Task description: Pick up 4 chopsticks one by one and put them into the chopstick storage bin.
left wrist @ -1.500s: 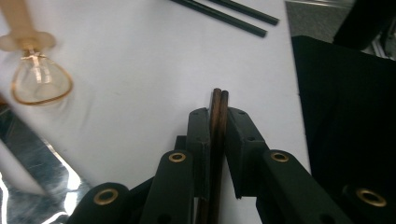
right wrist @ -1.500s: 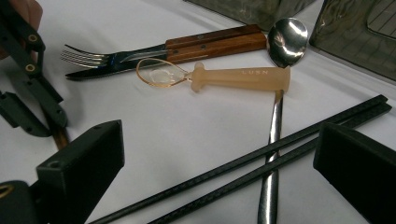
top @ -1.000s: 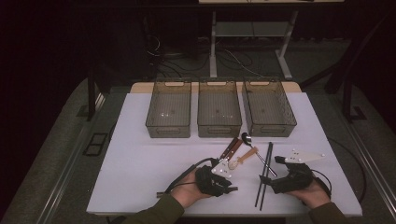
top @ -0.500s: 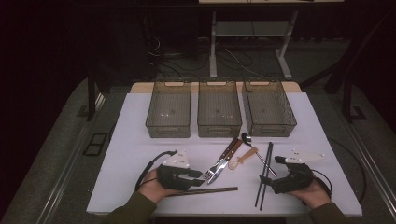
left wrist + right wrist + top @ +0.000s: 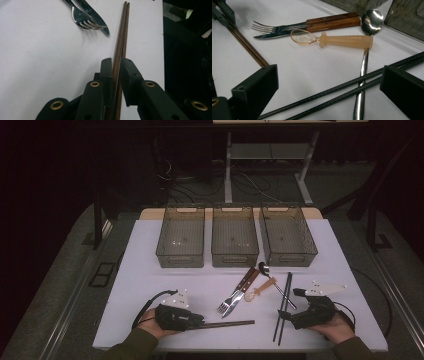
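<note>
A: A white desk [image 5: 150, 270] in a dark room, three bins [image 5: 235, 240] at the back, all bare. Nothing sorted yet?

B: Seemingly not. The left gripper [image 5: 200, 321] has just been closing; its jaws now pinch the brown chopsticks [image 5: 120, 50] lying along the desk's near edge. The right gripper [image 5: 286, 314] sits wide open astride the black chopsticks [image 5: 352, 87], gripping nothing.

A: In the way?

B: Fork [image 5: 269, 28] and knife [image 5: 317, 25] just beside the brown pair; a steel spoon [image 5: 372, 18] passes under the black pair, the amber spoon [image 5: 337, 40] nearby.
</note>
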Motion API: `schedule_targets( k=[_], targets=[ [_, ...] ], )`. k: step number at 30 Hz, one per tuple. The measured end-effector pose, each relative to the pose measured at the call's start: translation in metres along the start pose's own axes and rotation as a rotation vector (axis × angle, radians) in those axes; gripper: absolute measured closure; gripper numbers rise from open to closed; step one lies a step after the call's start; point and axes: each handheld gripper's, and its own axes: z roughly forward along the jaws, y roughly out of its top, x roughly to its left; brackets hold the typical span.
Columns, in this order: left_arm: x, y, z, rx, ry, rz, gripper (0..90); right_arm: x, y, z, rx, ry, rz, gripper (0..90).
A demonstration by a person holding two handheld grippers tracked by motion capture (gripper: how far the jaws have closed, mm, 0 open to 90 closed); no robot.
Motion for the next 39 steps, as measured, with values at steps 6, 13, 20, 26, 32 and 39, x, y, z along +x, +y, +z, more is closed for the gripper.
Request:
schedule_targets(
  k=[6, 13, 20, 26, 32, 39],
  targets=[
    [0.0008, -0.001, -0.0002, 0.014, 0.002, 0.008, 82.3, 0.0, 0.0001, 0.0004, 0.002, -0.001, 0.003, 1.6],
    [0.0002, -0.0015, 0.0013, 0.035, 0.01, 0.024, 82.4, -0.0003, 0.0, 0.0007, 0.002, -0.002, 0.006, 1.6],
    [0.0004, -0.0022, 0.0042, 0.066, 0.022, 0.04, 82.4, -0.0005, 0.0, 0.0005, 0.001, -0.003, 0.006, 1.6],
    [0.0004, -0.0026, 0.005, 0.07, 0.023, 0.045, 82.1, -0.0007, 0.0001, 0.0003, 0.0, -0.003, 0.008, 1.6],
    [0.0013, -0.0034, 0.0062, 0.075, 0.02, 0.073, 81.5, -0.0007, 0.0001, 0.0003, 0.0, -0.003, 0.008, 1.6],
    [0.0019, -0.0035, 0.0062, 0.075, 0.02, 0.074, 82.5, -0.0006, 0.0002, 0.0, -0.002, -0.002, 0.008, 1.6]
  ],
)
